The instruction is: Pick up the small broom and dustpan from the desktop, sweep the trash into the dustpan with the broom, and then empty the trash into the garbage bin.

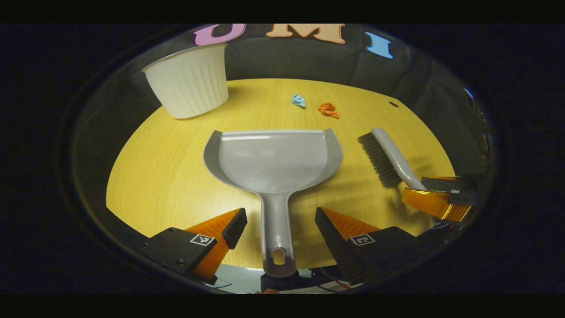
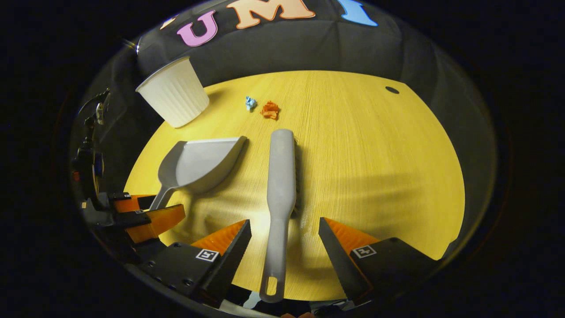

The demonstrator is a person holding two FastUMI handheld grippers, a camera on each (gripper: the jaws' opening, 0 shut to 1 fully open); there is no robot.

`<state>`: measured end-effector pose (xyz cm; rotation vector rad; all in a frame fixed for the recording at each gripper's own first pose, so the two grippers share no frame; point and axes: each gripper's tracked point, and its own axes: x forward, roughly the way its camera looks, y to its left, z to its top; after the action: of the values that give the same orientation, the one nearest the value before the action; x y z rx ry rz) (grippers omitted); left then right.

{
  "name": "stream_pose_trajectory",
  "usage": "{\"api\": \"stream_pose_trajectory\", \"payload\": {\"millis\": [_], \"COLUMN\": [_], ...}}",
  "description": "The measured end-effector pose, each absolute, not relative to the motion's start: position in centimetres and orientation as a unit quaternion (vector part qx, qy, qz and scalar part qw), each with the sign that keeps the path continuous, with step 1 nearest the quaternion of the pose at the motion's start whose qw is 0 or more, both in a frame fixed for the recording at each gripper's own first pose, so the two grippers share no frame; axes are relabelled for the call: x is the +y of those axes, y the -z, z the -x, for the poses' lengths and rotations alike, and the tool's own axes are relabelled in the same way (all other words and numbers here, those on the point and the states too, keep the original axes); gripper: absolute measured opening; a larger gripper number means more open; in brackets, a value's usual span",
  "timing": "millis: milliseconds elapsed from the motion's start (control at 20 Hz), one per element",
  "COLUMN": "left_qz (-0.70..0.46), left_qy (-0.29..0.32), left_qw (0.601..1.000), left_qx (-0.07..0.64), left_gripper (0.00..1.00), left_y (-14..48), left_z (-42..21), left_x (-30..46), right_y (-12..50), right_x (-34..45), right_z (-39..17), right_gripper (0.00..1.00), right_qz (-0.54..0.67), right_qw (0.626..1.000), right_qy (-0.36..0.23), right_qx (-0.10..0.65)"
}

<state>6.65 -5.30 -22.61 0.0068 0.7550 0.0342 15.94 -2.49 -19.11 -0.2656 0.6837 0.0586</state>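
On the wooden desktop (image 1: 176, 176) the grey dustpan (image 1: 273, 161) lies flat with its mouth facing the far edge and its handle (image 1: 277, 229) running back between the fingers of the left gripper (image 1: 280, 223), which stands spread wide, its fingers either side of the handle and touching nothing. In the right gripper view the small broom (image 2: 280, 185) lies just beside the dustpan, bristles turned away to the side, its slim handle (image 2: 274, 256) lying between the fingers of the right gripper (image 2: 284, 232), which is likewise released, with clear gaps on both sides. Two scraps of trash, a blue crumpled bit (image 1: 299, 100) and an orange one (image 1: 328, 109), sit close together beyond the dustpan's mouth, and the white ribbed bin (image 1: 190, 81) stands at the far left of the desktop. Both tools look like thin moulded plastic, so they are probably light and stiff but smooth and a little slippery; a hold on the handle's middle, ahead of the hanging hole, should keep each from swivelling. The dustpan's broad scoop will likely pull its front downward, so a firm squeeze nearer the scoop would steady it. The broom's bristles should give softly. The paper scraps seem nearly weightless and may skitter away under a quick stroke, so slow short sweeps toward the dustpan's lip look wise.
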Motion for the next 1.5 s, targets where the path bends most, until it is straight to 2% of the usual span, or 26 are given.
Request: {"api": "stream_pose_trajectory", "payload": {"millis": [200,300,350,400,450,500,550,600,700,1050,1300,1350,1400,1500], "left_qz": [0.006,0.002,-0.001,-0.003,-0.006,-0.011,-0.015,-0.018,-0.028,-0.053,-0.055,-0.068,-0.088,-0.127], "left_qy": [-0.017,-0.023,-0.025,-0.029,-0.034,-0.035,-0.034,-0.030,-0.024,0.013,0.016,0.016,0.013,0.010], "left_qw": [0.922,0.920,0.919,0.916,0.913,0.912,0.912,0.910,0.908,0.912,0.917,0.917,0.917,0.915], "left_qx": [0.387,0.391,0.395,0.399,0.407,0.408,0.408,0.412,0.418,0.407,0.395,0.393,0.390,0.383], "left_gripper": [0.95,0.95,0.84,0.73,0.56,0.50,0.43,0.37,0.32,0.26,0.27,0.27,0.24,0.26], "left_y": [23.7,24.2,24.3,24.5,24.8,24.9,24.5,24.6,24.6,24.7,23.3,22.8,22.0,20.3], "left_z": [-7.2,-7.7,-7.6,-7.7,-7.6,-7.7,-7.8,-7.9,-7.8,-7.8,-7.6,-7.9,-7.9,-8.0], "left_x": [-5.2,-4.7,-4.6,-4.4,-4.0,-3.9,-3.9,-3.8,-3.7,-3.6,-3.0,-2.7,-1.8,-0.5], "right_y": [19.9,20.1,20.1,20.3,20.2,20.1,20.3,20.0,20.3,20.2,17.9,17.0,16.4,14.5], "right_x": [-2.9,-3.2,-3.4,-3.5,-3.5,-3.6,-3.9,-4.0,-3.6,-3.5,-4.7,-4.9,-5.2,-5.4], "right_z": [-16.9,-17.3,-17.5,-17.5,-17.7,-17.7,-17.6,-17.5,-17.6,-17.9,-17.4,-17.5,-17.8,-19.1], "right_gripper": [0.93,0.88,0.77,0.73,0.64,0.58,0.42,0.37,0.25,0.18,0.17,0.13,0.17,0.17], "right_qz": [0.134,0.136,0.139,0.138,0.137,0.139,0.141,0.140,0.140,0.148,0.146,0.145,0.146,0.154], "right_qw": [0.928,0.927,0.926,0.925,0.926,0.927,0.927,0.926,0.924,0.923,0.926,0.928,0.929,0.932], "right_qy": [-0.020,-0.017,-0.015,-0.012,-0.011,-0.008,-0.006,-0.004,-0.009,-0.022,-0.032,-0.034,-0.036,-0.039], "right_qx": [0.347,0.349,0.350,0.353,0.351,0.347,0.349,0.351,0.355,0.356,0.346,0.342,0.339,0.325]}}
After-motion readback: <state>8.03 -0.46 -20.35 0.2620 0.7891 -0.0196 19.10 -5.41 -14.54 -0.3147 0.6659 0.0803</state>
